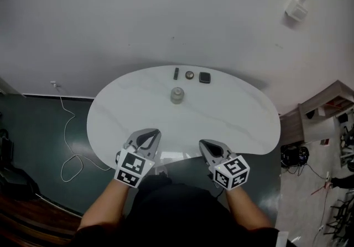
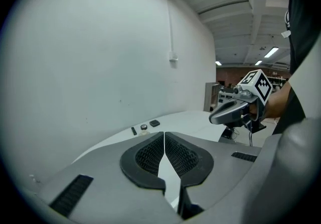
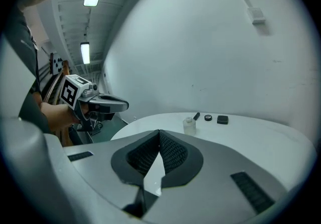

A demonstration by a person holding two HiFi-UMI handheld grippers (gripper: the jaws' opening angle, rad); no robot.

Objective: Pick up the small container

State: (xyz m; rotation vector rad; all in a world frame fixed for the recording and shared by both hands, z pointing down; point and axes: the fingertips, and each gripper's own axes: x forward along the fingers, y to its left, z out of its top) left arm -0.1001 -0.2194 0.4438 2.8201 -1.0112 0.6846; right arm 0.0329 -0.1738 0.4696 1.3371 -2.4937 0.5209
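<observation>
At the table's point(image 1: 243, 124) near edge, on the left, the left gripper point(image 1: 147, 138) has its jaws pressed together on nothing. Toward the table's far side, about mid-width, stands the small container point(image 1: 177, 95), a pale jar with a narrower cap, upright and apart from three dark items point(image 1: 189, 75) behind it. It looks light, rigid and probably smooth, so a squeeze across the body below the cap seems safest. At the table's near edge on the right, the right gripper point(image 1: 211, 148) is likewise clenched and empty.
</observation>
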